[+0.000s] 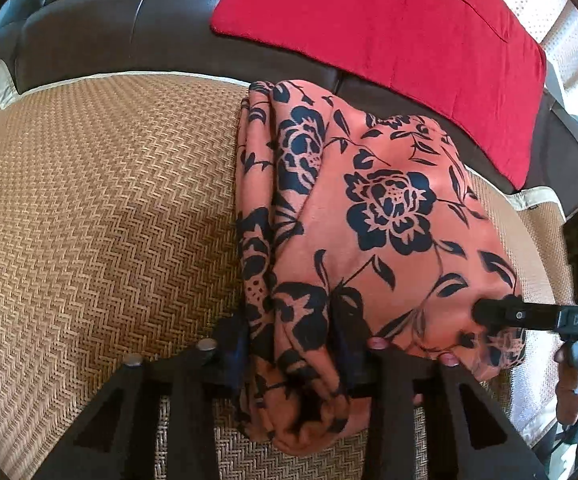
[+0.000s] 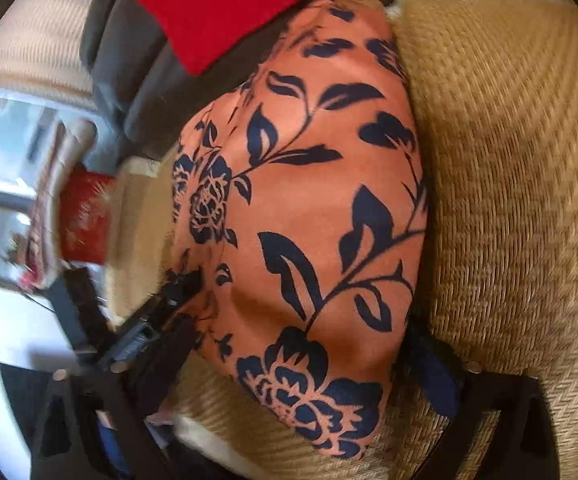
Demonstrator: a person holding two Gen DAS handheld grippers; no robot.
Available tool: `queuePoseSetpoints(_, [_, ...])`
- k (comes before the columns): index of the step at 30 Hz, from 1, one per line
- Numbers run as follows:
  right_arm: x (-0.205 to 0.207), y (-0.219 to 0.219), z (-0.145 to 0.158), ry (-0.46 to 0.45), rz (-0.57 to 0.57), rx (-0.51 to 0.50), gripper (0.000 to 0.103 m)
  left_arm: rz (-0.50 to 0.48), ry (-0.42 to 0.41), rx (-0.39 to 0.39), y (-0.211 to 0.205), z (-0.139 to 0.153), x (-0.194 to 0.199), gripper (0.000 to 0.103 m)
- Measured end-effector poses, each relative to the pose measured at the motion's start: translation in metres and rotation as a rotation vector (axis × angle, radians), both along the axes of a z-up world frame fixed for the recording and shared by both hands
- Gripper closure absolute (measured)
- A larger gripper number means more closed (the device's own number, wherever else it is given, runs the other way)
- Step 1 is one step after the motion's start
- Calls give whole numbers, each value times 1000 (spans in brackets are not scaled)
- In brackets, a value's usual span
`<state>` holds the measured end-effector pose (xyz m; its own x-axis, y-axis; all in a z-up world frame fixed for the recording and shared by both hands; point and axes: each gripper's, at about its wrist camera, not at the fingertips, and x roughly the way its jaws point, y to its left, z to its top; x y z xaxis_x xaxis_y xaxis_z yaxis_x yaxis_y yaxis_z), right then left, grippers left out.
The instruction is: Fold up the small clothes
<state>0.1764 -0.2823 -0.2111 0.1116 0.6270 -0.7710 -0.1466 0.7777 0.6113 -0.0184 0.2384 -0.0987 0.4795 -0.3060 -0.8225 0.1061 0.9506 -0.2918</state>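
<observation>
An orange garment with a dark blue flower print (image 1: pixel 369 216) lies folded into a thick bundle on a woven mat. My left gripper (image 1: pixel 293 348) is closed on the bundle's near edge, with bunched cloth between its fingers. The other gripper's black tip (image 1: pixel 501 314) presses on the cloth's near right corner in the left wrist view. In the right wrist view the garment (image 2: pixel 309 208) fills the middle, and my right gripper (image 2: pixel 289 364) has its fingers wide apart on either side of the cloth's near end. The other gripper (image 2: pixel 173 292) touches the cloth's left edge there.
The woven straw mat (image 1: pixel 101 208) covers a dark sofa seat (image 1: pixel 101 28). A red cushion (image 1: pixel 389 36) leans on the sofa back behind the garment. In the right wrist view a red box (image 2: pixel 85 220) and bright windows lie to the left.
</observation>
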Motion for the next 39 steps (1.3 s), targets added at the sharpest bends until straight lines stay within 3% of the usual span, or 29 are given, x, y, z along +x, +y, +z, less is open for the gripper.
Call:
queuePoseSetpoints(3, [-18,16,30,-178,42,-140,69,-14,-13,20,0,4,-6,71])
queuePoseSetpoints(4, [-19,14,24,-165,21,-129,68,-4,-6,-3,2,1,-7,70])
queuePoseSetpoints(6, [-12,2,-4,-44,-39,-41,50,3,5,-9,5,5,-9,66])
queuePoseSetpoints(7, [-13,-2,0,-61,-46,5,46,5,-3,-5,7,12,-10,66])
queuePoseSetpoints(9, [-11,-7,19,-103,-38,68,22,-6,-48,12,8,28,-11,66])
queuePoseSetpoints(11, [2,-16,32,-127,-73,117,19,-13,-90,21,9,41,-6,66])
queuePoseSetpoints(13, [25,-21,29,-85,-103,197,15,-18,-94,4,11,47,11,66])
queuePoseSetpoints(18, [93,-9,-2,3,-136,174,15,-11,-7,-44,8,33,66,67])
queuePoseSetpoints(20, [106,6,-8,15,-105,174,18,-12,43,-60,5,19,79,87])
queuePoseSetpoints(21, [107,15,-4,-16,-74,125,40,9,63,-105,12,13,83,89])
queuePoseSetpoints(22, [104,28,7,-77,-36,13,53,37,81,-195,24,8,85,89])
queuePoseSetpoints(23, [100,34,15,-129,-22,-38,60,47,90,-236,30,5,85,89])
queuePoseSetpoints(24, [96,39,20,-185,-16,-83,60,45,98,-280,35,2,83,87])
queuePoseSetpoints(25, [98,39,15,-174,-26,-92,60,39,97,-282,37,5,79,87])
queuePoseSetpoints(27, [100,30,0,-84,-84,7,43,31,72,-245,46,23,60,86])
queuePoseSetpoints(28, [98,25,0,-69,-97,83,40,8,32,-222,45,36,44,82])
queuePoseSetpoints(30, [81,23,12,-75,-86,154,14,-39,-6,-194,48,50,22,58])
queuePoseSetpoints(32, [65,26,16,-70,-74,164,12,-62,-38,-137,44,52,-5,38])
queuePoseSetpoints(34, [54,36,3,11,-60,197,12,-86,6,-106,33,39,-11,36])
queuePoseSetpoints(35, [53,41,-2,21,-55,191,12,-97,56,-86,28,24,-12,37])
queuePoseSetpoints(36, [53,44,-6,8,-53,183,11,-87,40,-73,26,19,-15,41])
queuePoseSetpoints(37, [53,51,-2,-4,-55,161,11,-84,13,-72,24,21,-18,51])
queuePoseSetpoints(38, [60,60,-3,-6,-37,125,16,-91,73,-131,23,17,-15,68])
queuePoseSetpoints(39, [61,72,1,-13,4,88,42,-75,69,-126,23,19,-16,74])
